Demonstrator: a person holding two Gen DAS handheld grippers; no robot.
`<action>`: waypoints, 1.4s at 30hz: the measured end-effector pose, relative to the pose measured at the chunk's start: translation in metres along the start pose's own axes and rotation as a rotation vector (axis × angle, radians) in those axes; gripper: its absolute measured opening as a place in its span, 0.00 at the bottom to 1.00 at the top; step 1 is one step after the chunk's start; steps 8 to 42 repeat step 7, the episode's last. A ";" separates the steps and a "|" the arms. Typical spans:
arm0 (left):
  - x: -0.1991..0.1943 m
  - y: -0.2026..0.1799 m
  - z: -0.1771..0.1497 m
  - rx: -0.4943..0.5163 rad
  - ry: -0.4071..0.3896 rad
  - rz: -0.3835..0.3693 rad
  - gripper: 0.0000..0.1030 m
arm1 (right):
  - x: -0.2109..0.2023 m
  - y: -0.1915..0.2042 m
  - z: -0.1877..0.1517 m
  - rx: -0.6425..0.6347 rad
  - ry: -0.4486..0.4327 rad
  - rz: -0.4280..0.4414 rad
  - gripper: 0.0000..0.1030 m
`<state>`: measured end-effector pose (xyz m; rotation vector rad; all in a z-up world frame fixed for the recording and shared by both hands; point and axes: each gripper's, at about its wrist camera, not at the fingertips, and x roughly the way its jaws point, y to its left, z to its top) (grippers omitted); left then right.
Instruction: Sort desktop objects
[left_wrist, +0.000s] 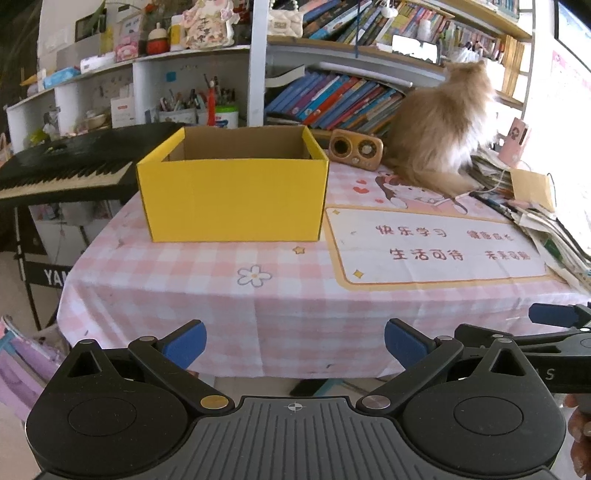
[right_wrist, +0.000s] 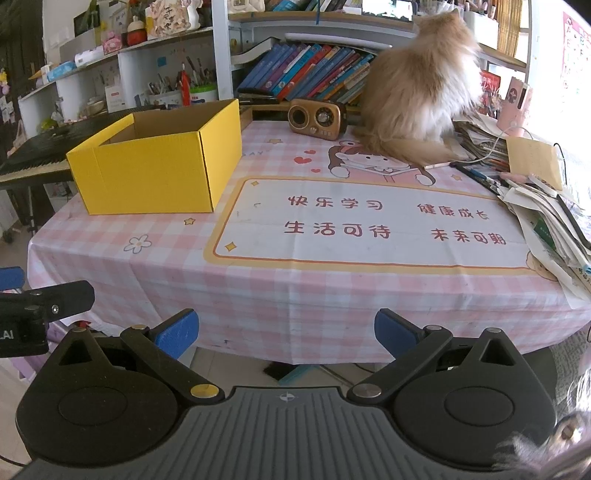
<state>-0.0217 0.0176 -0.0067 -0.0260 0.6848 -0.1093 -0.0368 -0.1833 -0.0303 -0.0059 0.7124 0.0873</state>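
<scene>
An open yellow cardboard box (left_wrist: 232, 192) stands on the pink checked tablecloth at the left; it also shows in the right wrist view (right_wrist: 155, 170). A brown retro radio (left_wrist: 355, 148) (right_wrist: 317, 119) sits behind it. Pens (right_wrist: 476, 175) and a heap of papers (right_wrist: 546, 218) lie at the right edge. My left gripper (left_wrist: 295, 341) is open and empty in front of the table's near edge. My right gripper (right_wrist: 284, 330) is open and empty there too, to the right of the left one.
A fluffy ginger cat (left_wrist: 443, 129) (right_wrist: 417, 88) sits at the back right of the table. A black keyboard (left_wrist: 66, 166) stands left of the table. Shelves of books (left_wrist: 332, 99) and pen pots rise behind. A brown envelope (right_wrist: 532, 162) leans on the papers.
</scene>
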 end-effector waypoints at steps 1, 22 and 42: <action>0.000 0.000 0.000 -0.001 0.000 -0.001 1.00 | 0.000 0.000 0.000 0.000 0.001 0.000 0.99; 0.008 0.003 0.002 -0.006 0.036 0.020 1.00 | 0.002 0.001 0.000 -0.001 0.003 -0.002 0.99; 0.008 0.003 0.002 -0.006 0.036 0.020 1.00 | 0.002 0.001 0.000 -0.001 0.003 -0.002 0.99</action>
